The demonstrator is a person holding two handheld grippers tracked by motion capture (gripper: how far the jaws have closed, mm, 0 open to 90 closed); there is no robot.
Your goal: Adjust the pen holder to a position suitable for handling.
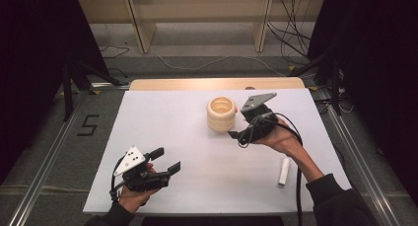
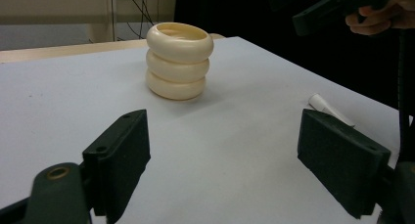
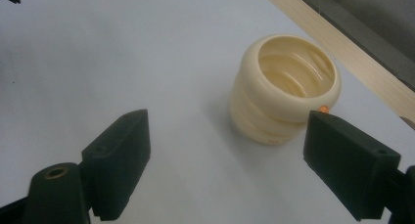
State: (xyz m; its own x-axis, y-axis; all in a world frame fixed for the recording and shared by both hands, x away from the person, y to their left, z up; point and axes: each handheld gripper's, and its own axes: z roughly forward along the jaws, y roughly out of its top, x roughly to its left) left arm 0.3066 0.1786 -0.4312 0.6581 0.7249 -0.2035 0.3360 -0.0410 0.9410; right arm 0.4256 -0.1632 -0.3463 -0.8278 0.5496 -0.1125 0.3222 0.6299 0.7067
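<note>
A cream ribbed cup (image 1: pixel 221 114) made of three stacked rings stands upright on the white table (image 1: pixel 197 152), towards the back middle. My right gripper (image 1: pixel 240 123) hovers just to the cup's right, open and holding nothing. In the right gripper view the cup (image 3: pixel 284 87) sits ahead, partly behind the right jaw, and its hollow inside shows; the gripper (image 3: pixel 225 136) is wide open. My left gripper (image 1: pixel 166 160) is near the front left corner, open and holding nothing. From the left gripper view (image 2: pixel 222 145) the cup (image 2: pixel 178 60) stands well ahead.
A small white tube (image 1: pixel 284 170) lies on the table's right side, also the white tube (image 2: pixel 328 108) in the left gripper view. A wooden strip (image 1: pixel 217 83) runs along the table's far edge. Beyond it are shelf legs and floor cables.
</note>
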